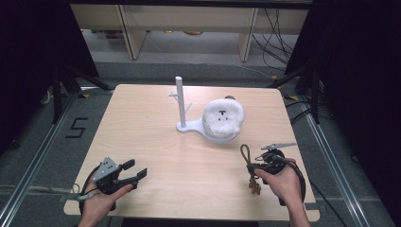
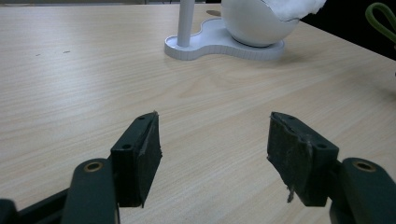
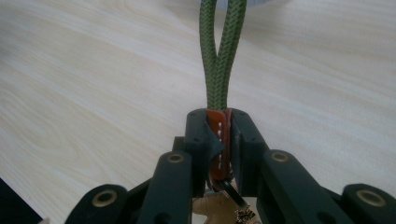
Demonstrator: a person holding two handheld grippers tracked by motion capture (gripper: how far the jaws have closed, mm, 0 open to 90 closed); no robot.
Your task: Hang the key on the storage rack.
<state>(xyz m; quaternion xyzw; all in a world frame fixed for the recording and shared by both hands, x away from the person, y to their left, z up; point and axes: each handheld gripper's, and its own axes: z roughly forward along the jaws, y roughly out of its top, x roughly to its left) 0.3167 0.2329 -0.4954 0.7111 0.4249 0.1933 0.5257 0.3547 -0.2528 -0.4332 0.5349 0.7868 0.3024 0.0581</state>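
So my right gripper (image 3: 218,140) is clamped tight on the brown leather tab (image 3: 219,135) of a keychain, with the green cord loop (image 3: 219,56) sticking straight up out of the jaws and a small brown charm (image 1: 255,187) dangling below my hand. It's lifted off the table, near the front right side. My left gripper (image 2: 212,154) is just hanging out with its jaws wide apart, nothing between them, low over the wood at the front left.

Best guess is the loop goes onto the white stand (image 1: 180,101), the post with little pegs sticking off it, out in the middle of the table. To do that well I'd keep the loop upright and spread, come in above a peg (image 1: 173,95), then drop it over. The grip being down on the tab is good, since it leaves the whole loop free.

Watch-outs: the white bowl with the fluffy plush thing (image 1: 223,116) sits on the same base, right beside the post on my side, so I'd go over or around it. Table edge (image 1: 309,208) is close under my right wrist, but there's loads of bare wood between my hands and the stand.
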